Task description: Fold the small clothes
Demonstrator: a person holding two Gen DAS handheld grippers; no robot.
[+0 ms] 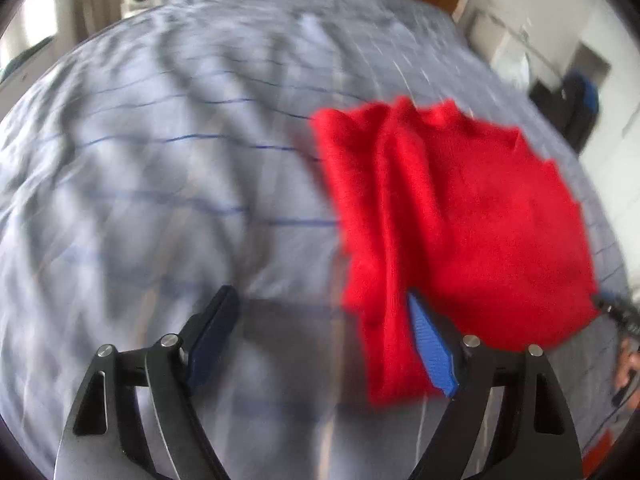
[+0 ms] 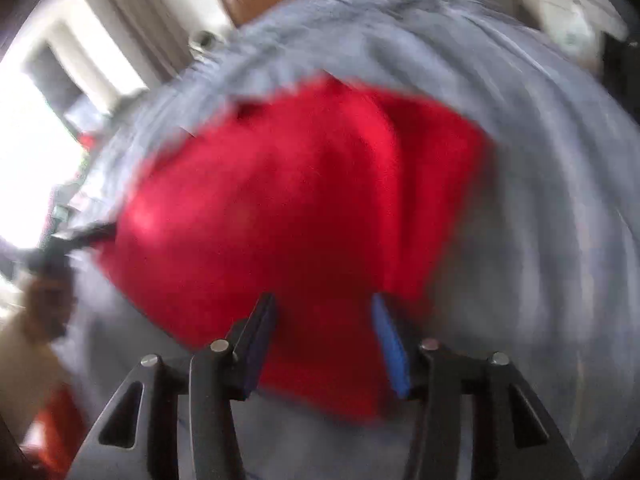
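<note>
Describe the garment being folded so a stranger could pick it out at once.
Start at the bed, covered in pale grey-blue bedding crossed by thin dark blue lines. On it lies a red garment, with soft folds running along its length. It is the only bright, solid red thing on that pale, lined cover.

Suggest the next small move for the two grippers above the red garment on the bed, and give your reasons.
Probably lower both and close on the near edge. The red garment lies on the striped bedcover, partly folded. The left gripper is wide open with only one finger at the cloth; the right gripper straddles the cloth's near part, gripping nothing. Blur hides the hem.
</note>
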